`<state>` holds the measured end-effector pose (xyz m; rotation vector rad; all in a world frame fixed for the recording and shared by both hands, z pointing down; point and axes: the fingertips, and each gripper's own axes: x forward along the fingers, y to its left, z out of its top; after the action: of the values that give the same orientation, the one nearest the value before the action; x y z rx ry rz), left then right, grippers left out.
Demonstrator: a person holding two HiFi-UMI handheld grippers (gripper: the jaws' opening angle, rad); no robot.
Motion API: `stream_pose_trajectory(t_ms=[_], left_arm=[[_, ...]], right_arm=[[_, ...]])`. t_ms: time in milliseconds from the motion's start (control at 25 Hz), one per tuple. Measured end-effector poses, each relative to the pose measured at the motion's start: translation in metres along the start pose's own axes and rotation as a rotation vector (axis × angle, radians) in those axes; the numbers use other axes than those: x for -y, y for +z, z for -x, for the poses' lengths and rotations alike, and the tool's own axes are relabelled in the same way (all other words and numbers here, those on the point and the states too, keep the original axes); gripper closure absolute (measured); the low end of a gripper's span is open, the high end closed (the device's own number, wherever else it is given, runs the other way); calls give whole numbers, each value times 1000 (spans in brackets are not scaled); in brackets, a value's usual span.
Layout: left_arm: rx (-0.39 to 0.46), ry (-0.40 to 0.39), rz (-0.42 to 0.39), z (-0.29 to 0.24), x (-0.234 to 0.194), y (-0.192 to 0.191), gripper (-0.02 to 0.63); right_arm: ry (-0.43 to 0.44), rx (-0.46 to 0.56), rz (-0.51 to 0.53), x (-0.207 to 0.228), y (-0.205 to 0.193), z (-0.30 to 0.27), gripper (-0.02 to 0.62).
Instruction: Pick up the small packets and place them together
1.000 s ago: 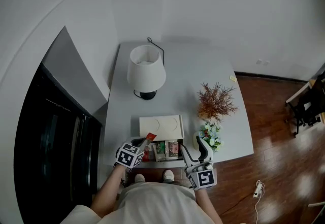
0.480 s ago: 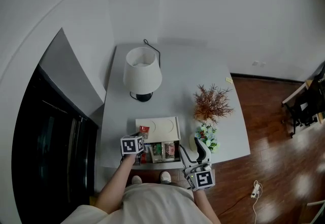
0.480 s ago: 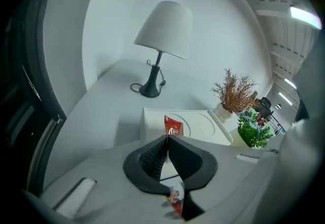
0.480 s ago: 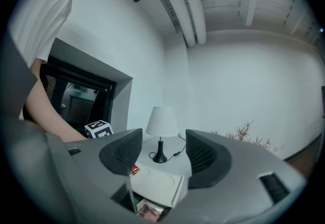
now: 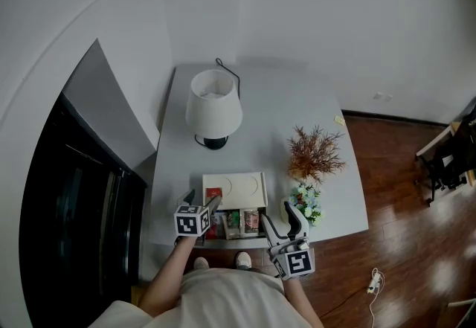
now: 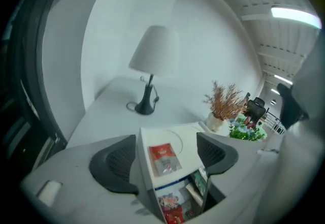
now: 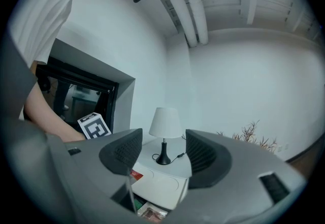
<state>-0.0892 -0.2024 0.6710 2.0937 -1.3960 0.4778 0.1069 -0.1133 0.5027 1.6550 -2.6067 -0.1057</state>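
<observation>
A small red packet (image 5: 213,193) (image 6: 164,158) lies flat on the left part of a white box (image 5: 242,189) (image 6: 179,139). My left gripper (image 5: 201,200) (image 6: 166,160) hovers just before it; its jaws are opening and stand either side of the packet without touching it. Several more packets (image 5: 239,222) (image 6: 175,202) stand in the open drawer under the table's front edge. My right gripper (image 5: 277,216) (image 7: 161,154) is open and empty, right of the drawer. In its view the white box (image 7: 162,185) and the red packet (image 7: 136,173) show below.
A white lamp (image 5: 214,107) with a black foot stands behind the box. A dried brown plant (image 5: 316,155) and a small pot of flowers (image 5: 306,196) stand to the right. A dark window fills the wall to the left.
My left gripper carried the red packet from over the drawer up onto the white box and let go of it; its jaws now stand apart. The right gripper has hardly moved.
</observation>
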Motion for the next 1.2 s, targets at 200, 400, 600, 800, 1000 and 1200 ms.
stream_pose_trajectory(t_ms=[200, 400, 600, 800, 1000, 1200], left_arm=[[368, -35, -198, 83, 33, 86, 199], [582, 38, -260, 157, 37, 119, 240], [581, 88, -269, 188, 31, 100, 299], [459, 109, -229, 171, 20, 62, 314], [176, -15, -394, 119, 36, 4, 314], [-238, -210, -850, 57, 55, -79, 336]], right_arm=[[-8, 23, -13, 3, 7, -2, 327], [8, 52, -29, -3, 15, -6, 325], [33, 62, -39, -9, 19, -7, 327], [48, 53, -45, -13, 15, -7, 327], [58, 47, -45, -14, 13, -5, 327], [59, 35, -50, -14, 8, 0, 327]])
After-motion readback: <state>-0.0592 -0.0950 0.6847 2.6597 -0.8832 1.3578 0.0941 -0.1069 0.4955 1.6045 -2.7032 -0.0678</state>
